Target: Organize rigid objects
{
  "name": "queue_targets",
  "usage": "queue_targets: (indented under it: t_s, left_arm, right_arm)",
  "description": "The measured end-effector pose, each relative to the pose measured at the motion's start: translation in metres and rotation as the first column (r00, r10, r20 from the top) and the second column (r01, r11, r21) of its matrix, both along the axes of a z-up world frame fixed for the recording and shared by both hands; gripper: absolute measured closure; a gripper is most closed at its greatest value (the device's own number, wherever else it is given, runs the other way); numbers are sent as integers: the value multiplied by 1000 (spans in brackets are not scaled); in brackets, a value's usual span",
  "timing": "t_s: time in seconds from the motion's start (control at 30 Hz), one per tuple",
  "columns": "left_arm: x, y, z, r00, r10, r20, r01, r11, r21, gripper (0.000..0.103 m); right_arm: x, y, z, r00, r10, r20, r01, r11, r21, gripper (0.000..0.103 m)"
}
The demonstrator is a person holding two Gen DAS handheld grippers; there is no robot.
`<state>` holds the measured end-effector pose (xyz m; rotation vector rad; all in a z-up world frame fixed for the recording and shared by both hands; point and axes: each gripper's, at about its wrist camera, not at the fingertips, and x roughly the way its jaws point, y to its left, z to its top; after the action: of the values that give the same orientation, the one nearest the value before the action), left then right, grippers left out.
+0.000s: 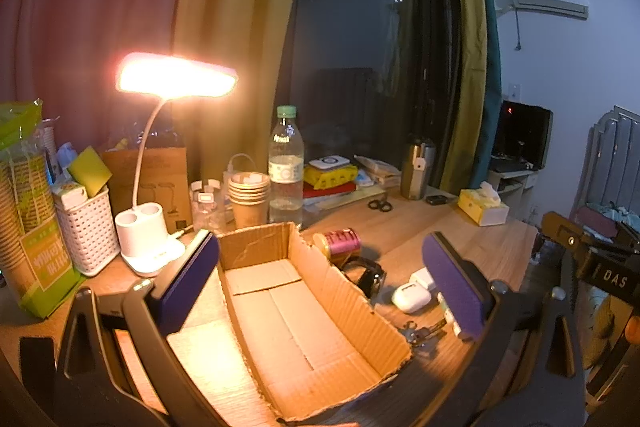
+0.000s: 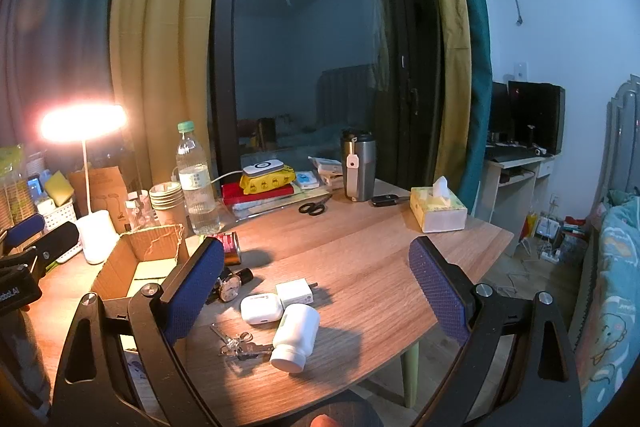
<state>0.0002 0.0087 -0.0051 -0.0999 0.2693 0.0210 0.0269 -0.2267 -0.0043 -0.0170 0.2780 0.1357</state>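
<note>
An open, empty cardboard box (image 1: 304, 315) lies on the wooden desk; it also shows in the right wrist view (image 2: 132, 263). My left gripper (image 1: 320, 283) is open above the box. My right gripper (image 2: 316, 287) is open above a cluster of small items: a white pill bottle (image 2: 296, 333) on its side, a white earbud case (image 2: 262, 308), a white charger plug (image 2: 295, 291), keys (image 2: 240, 345), a wristwatch (image 2: 229, 287) and a red can (image 2: 229, 246) on its side. The can (image 1: 338, 243), watch (image 1: 368, 277) and earbud case (image 1: 411, 297) lie right of the box.
A lit desk lamp (image 1: 176, 79), paper cups (image 1: 248, 197), a water bottle (image 1: 286, 167), a white basket (image 1: 86, 231), scissors (image 2: 314, 207), a steel tumbler (image 2: 357, 165) and a tissue box (image 2: 438, 209) stand along the back. The desk's right edge (image 2: 472, 291) drops to the floor.
</note>
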Motion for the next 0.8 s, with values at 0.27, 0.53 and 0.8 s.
queue_targets:
  t_s: [0.27, 0.53, 0.8]
  left_arm:
    - [-2, -1, 0, 1000, 0, 1, 0, 1000, -4, 1]
    - [-2, -2, 0, 1000, -1, -1, 1, 1000, -4, 1]
    - [-2, 2, 0, 1000, 7, -1, -7, 1000, -11, 1]
  right_arm:
    - [-1, 1, 1, 1000, 0, -2, 0, 1000, 1, 8]
    - [-1, 1, 1, 1000, 0, -1, 0, 1000, 1, 8]
    - [-1, 2, 0, 1000, 1, -1, -1, 1000, 0, 8]
